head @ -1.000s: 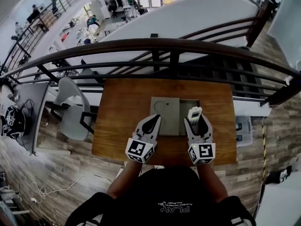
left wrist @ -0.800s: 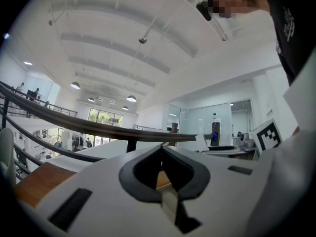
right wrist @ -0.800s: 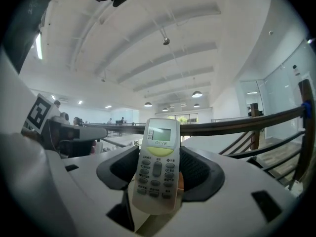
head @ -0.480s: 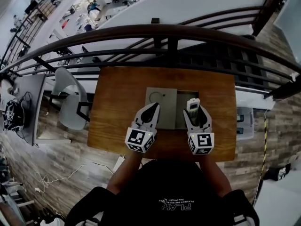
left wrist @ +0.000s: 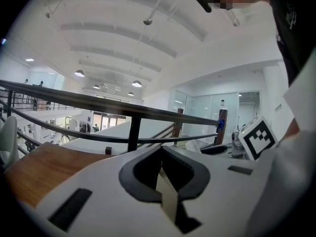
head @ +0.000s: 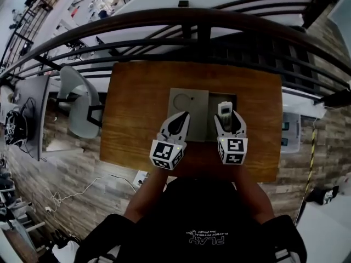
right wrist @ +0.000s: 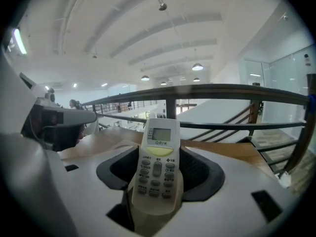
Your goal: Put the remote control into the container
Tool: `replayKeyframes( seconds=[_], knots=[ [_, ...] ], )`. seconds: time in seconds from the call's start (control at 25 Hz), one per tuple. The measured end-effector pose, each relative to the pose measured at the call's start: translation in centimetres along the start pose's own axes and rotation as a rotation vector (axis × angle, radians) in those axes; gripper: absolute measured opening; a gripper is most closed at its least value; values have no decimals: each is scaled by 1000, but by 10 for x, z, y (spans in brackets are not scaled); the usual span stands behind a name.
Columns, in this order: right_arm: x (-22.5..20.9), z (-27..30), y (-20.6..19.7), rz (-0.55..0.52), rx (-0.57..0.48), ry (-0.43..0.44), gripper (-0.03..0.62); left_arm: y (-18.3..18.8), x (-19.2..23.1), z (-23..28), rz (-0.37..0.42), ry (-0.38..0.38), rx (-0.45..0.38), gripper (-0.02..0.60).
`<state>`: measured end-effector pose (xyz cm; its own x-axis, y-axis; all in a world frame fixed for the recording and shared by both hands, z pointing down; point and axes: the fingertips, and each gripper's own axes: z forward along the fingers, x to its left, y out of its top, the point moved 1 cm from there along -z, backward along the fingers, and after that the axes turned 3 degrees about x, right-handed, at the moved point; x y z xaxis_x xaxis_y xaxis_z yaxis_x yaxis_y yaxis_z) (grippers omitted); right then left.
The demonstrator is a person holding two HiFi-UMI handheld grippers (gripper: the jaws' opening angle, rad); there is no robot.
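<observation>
My right gripper (head: pixel 225 117) is shut on a white remote control (head: pixel 225 110), which sticks out forward from between the jaws. It hangs over the darker open right half of a grey container (head: pixel 189 100) in the middle of the wooden table (head: pixel 137 108). In the right gripper view the remote control (right wrist: pixel 157 167) faces up, screen and buttons showing, clamped in the right gripper (right wrist: pixel 160 177). The left gripper (head: pixel 182 116) is shut on nothing, at the near edge of the container's lidded left half. The left gripper view shows the left gripper (left wrist: pixel 165 181) with its jaws together.
A black railing (head: pixel 197 29) runs just beyond the table's far edge, with a drop to a lower floor behind it. A grey chair (head: pixel 79 111) stands left of the table. The person's body is against the near edge.
The head view has tilted, so the table sits higher in the picture. Both grippers keep about the same places over the container. The right one still holds the remote control.
</observation>
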<state>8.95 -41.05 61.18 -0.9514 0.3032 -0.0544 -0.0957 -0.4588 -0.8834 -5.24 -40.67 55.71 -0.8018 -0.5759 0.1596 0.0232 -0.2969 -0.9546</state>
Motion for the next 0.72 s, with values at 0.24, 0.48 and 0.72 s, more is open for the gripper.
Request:
replayKeyframes(
  seconds=[0.24,0.48,0.72],
  knots=[
    [-7,19,-25,31,101,-7,262,-19,3,8,-25,14,39,6],
    [-7,38,-51,64,182,6,262,-37,14,16,-11,31,82,6],
    [-12,58,-74,72,289,-16,262,-47,23,24,6,36,107,6]
  ],
)
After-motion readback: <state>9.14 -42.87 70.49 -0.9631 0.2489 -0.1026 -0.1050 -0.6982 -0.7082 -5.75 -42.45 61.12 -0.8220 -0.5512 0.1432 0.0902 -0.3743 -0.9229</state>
